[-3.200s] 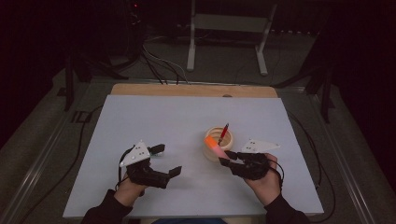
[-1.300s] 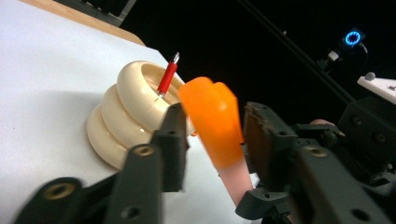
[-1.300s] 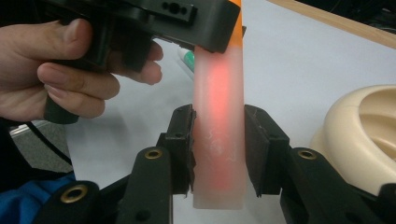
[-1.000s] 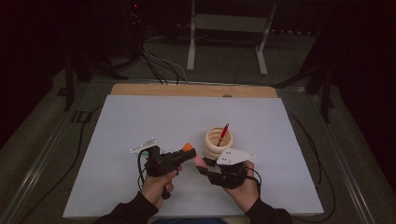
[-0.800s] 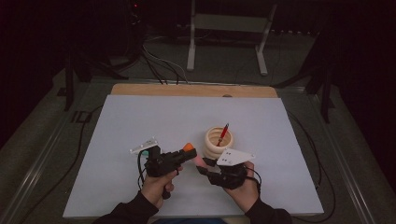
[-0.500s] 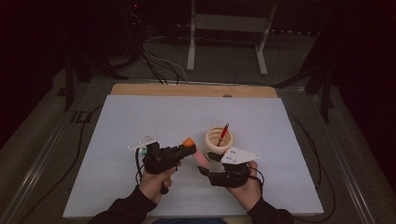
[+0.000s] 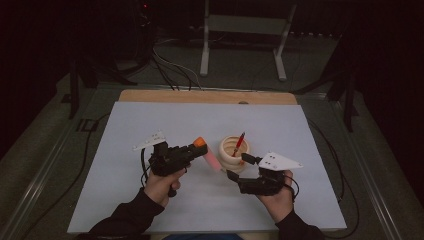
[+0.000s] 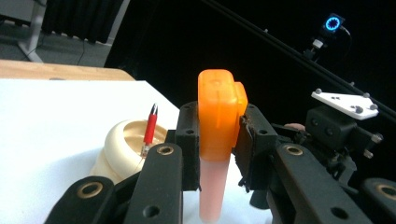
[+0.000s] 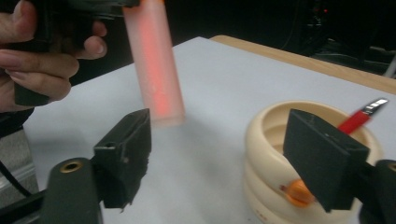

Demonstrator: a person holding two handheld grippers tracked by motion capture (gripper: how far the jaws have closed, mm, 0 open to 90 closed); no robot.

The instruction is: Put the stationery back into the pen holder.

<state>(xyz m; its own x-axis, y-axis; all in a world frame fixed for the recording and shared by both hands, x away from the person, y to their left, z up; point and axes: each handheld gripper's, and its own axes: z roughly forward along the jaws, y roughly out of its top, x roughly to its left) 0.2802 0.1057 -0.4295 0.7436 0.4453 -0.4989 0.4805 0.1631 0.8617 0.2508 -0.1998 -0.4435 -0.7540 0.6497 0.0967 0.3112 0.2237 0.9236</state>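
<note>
While the high view looks down, the left gripper (image 7: 192, 150) holds an orange-capped marker (image 7: 206, 152) above the tabletop (image 7: 150, 120) middle, beside the cream holder (image 7: 234, 152). From the left gripper view, its jaws clamp the cap. From the right gripper view, the right gripper (image 9: 217, 154), jaws just opened wide, holds nothing.

Recording lab, as I see it from my feed: dark room, black curtains, white-covered table (image 7: 150, 200) with wooden edge, cables (image 7: 170, 65) trailing over grey floor, metal stand (image 7: 245, 30) behind, tracking camera (image 8: 333, 23) with glowing blue ring, marker-studded plate (image 8: 344, 101) on handheld rig.
</note>
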